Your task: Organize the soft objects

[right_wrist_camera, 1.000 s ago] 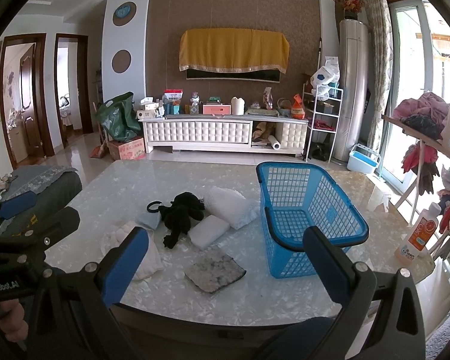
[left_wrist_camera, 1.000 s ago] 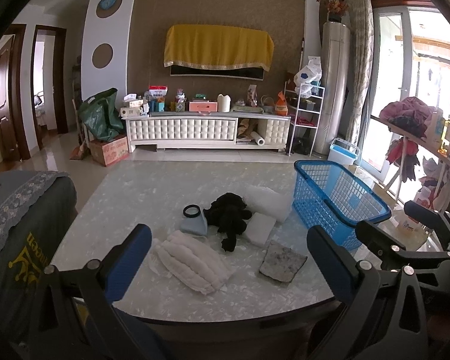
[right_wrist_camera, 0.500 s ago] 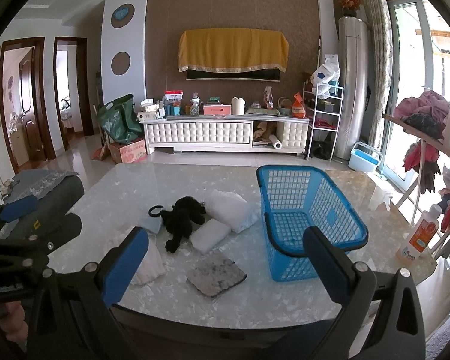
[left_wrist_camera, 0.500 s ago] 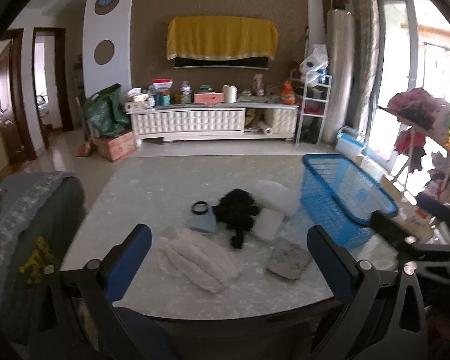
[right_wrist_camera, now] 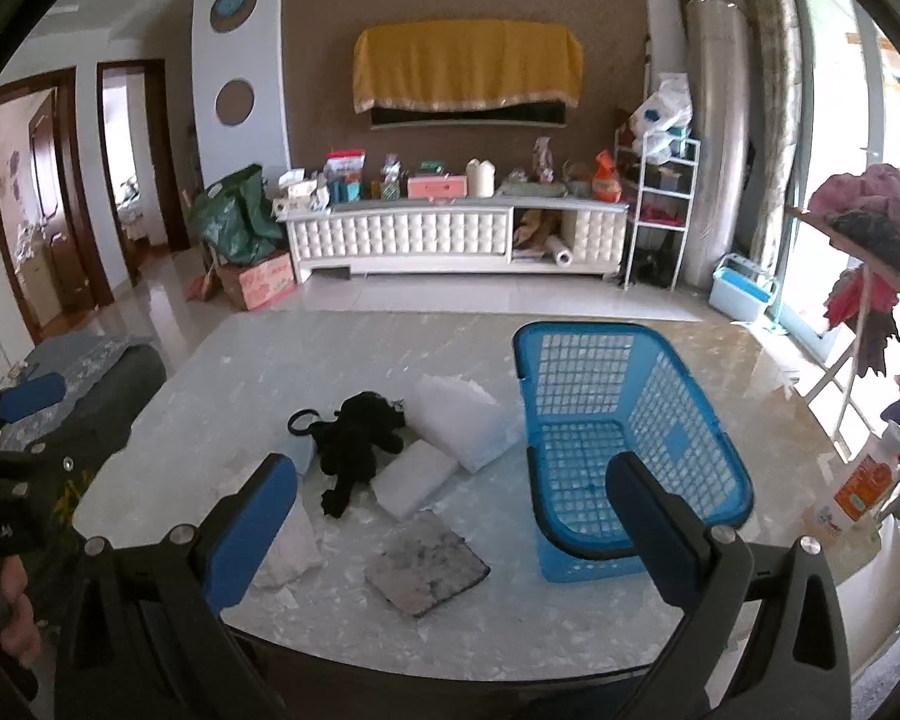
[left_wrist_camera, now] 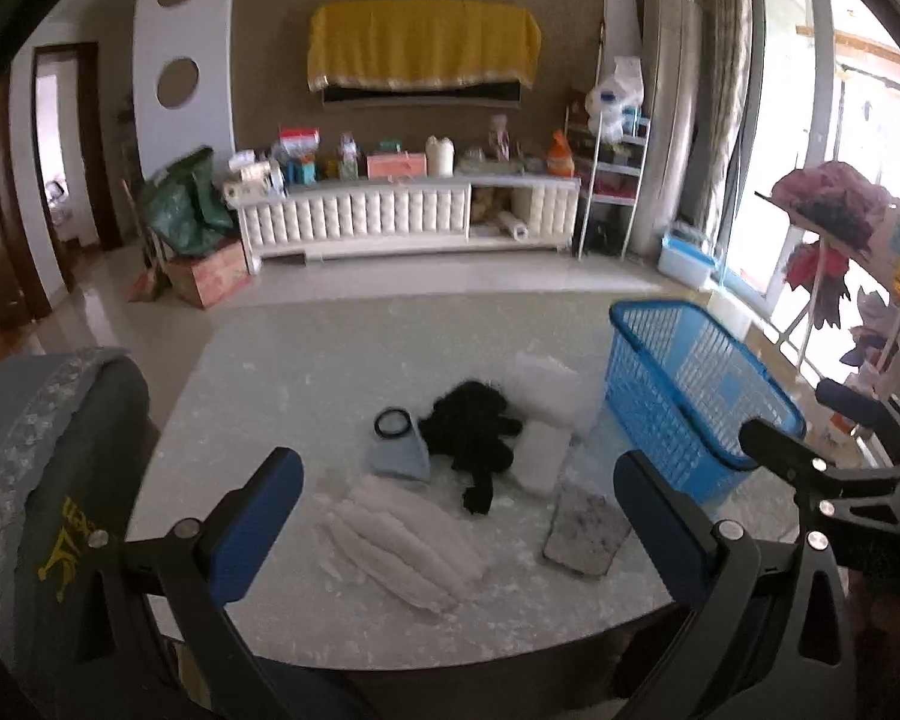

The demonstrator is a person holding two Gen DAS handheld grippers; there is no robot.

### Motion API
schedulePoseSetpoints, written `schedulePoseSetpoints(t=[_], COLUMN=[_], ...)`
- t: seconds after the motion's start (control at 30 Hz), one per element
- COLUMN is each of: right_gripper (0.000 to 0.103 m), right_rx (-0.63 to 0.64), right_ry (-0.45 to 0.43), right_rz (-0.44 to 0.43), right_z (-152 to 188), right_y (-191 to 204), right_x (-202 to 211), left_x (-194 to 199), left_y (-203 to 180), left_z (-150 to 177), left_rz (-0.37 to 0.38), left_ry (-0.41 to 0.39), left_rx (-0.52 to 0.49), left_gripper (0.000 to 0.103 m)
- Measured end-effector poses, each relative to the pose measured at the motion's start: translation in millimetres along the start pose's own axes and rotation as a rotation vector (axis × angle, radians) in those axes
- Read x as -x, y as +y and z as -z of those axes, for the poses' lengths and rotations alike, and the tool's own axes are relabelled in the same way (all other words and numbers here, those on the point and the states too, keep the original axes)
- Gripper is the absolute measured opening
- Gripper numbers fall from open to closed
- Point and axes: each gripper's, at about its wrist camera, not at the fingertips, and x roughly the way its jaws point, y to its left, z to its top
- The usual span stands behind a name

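On the marble table lie a white ribbed cloth, a black plush toy, a pale blue pouch with a black ring, a white foam block, a white bubble-wrap pad and a grey speckled pad. An empty blue basket stands to their right. My left gripper is open above the near table edge, over the ribbed cloth. My right gripper is open above the grey pad. Both hold nothing.
A grey covered chair stands at the table's left. A clothes rack and an orange bottle stand right of the table. A white TV cabinet runs along the far wall.
The left wrist view has shifted so the objects sit a little more central. The right gripper has stayed nearly still. Nothing on the table has moved.
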Motion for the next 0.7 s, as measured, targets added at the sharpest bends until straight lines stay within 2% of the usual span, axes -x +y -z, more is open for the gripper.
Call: schedulePoseSetpoints(t=[0.13,0.27,0.5,0.7], right_gripper=[0.103,0.103,0.103,0.103], right_rx=[0.016,0.034,0.072,0.097], right_ry=[0.055,0.12,0.222,0.326], right_rz=[-0.016,-0.046,-0.098,-0.131], right_z=[-6.0,-9.4,-9.8,2.3], right_y=[5.2,12.6,29.9,41.2], right_x=[-18.9,-38.3,-68.8,-92.4], left_x=[-17.6,-37.5,-64.4,-92.6], left_y=[3.9,15.0,40.1,63.7], left_z=[0.6,0.4,5.1,27.5], left_rz=[-0.002,0.034,-0.017,-0.036], left_ry=[0.041,0.105,0.156,0.231], left_rx=[-0.016,-0.014,0.003,0.039], left_gripper=[0.103,0.103,0.103,0.103])
